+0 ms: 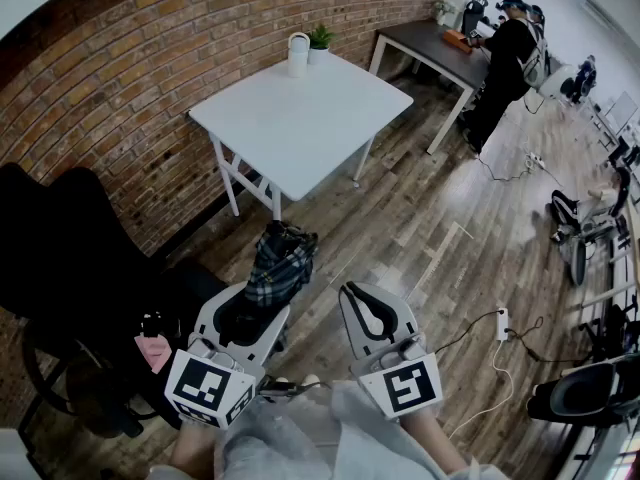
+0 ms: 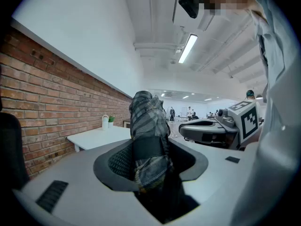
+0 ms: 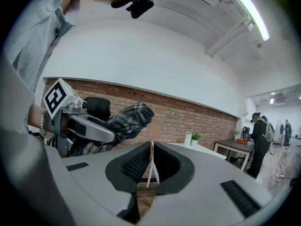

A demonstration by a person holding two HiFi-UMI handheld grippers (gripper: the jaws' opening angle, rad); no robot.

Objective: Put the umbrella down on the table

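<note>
A folded plaid umbrella [image 1: 281,261] sticks forward out of my left gripper [image 1: 250,308], which is shut on its lower part, above the wooden floor. In the left gripper view the umbrella [image 2: 148,121] stands between the jaws of the left gripper [image 2: 150,149], a black strap wrapped round it. The white table [image 1: 300,118] stands ahead by the brick wall, well beyond the umbrella's tip. My right gripper [image 1: 365,298] is beside the left one, shut and holding nothing. The right gripper view shows the right gripper [image 3: 150,147] with its pads together, and the umbrella [image 3: 124,119] to the left.
A white jug [image 1: 298,53] and a small plant [image 1: 320,36] sit at the table's far corner. A black chair [image 1: 60,258] is at my left. A person [image 1: 505,58] stands at a dark desk [image 1: 425,40] far right. A power strip [image 1: 502,323] and cables lie on the floor.
</note>
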